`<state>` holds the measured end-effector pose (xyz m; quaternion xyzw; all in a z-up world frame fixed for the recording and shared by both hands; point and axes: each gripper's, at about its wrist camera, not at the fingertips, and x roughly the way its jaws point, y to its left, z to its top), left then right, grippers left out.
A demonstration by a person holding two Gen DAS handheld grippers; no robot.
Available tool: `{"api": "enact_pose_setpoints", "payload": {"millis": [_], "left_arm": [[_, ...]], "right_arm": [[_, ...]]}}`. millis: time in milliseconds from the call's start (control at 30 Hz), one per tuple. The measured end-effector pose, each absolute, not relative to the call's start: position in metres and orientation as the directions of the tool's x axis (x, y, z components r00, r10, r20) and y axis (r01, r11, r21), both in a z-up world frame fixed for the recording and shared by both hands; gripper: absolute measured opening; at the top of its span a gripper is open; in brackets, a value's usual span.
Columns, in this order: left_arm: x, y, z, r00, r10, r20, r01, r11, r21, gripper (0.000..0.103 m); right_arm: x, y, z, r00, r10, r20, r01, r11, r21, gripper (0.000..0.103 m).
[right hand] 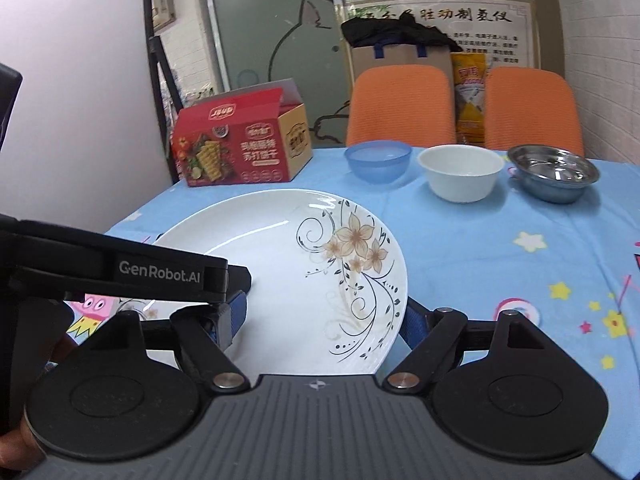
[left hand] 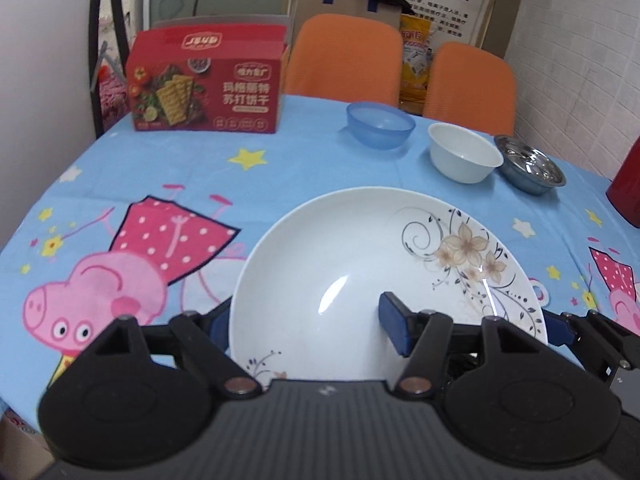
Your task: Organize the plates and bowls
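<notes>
A: Nearest the lens, the left gripper has its pads either side of the near rim of the flowered plate, one blue pad inside the dish, the other under the left edge. Clamped?

B: Closed down on the rim, by the look of it. The right gripper straddles the same plate's near edge with its jaws well apart, one pad outside the right rim.

A: So the step in hand?

B: Likely lifting the plate off the table with the left. The next move calls for a level lift, since the rim grip is thin and glazed.

A: And beyond the plate?

B: Three bowls in a row near the far edge: a blue bowl, a white bowl, and a steel bowl just beside it. They still look unsorted.

A: Anything in the way?

B: A red cracker box stands far left, a red container at the right edge. Two orange chairs sit behind. The two grippers crowd each other most.
</notes>
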<state>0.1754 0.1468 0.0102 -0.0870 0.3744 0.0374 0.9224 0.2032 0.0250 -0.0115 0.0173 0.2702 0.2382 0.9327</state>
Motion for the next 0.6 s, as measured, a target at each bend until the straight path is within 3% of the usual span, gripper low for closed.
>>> {"api": "enact_pose_setpoints", "payload": {"millis": [233,600], "left_arm": [[0.175,0.156,-0.008,0.703,-0.047,-0.709,-0.114,0.977,-0.178,0.062],[0.175,0.165,0.001,0.745,-0.074,-0.663,-0.103,0.969,-0.224,0.067]], "right_arm": [[0.202,0.042,-0.023,0.725,0.425,-0.543,-0.435,0.893,0.118,0.103],[0.202,0.048,-0.023,0.748,0.387,-0.540,-0.431,0.901,0.048,0.103]]}}
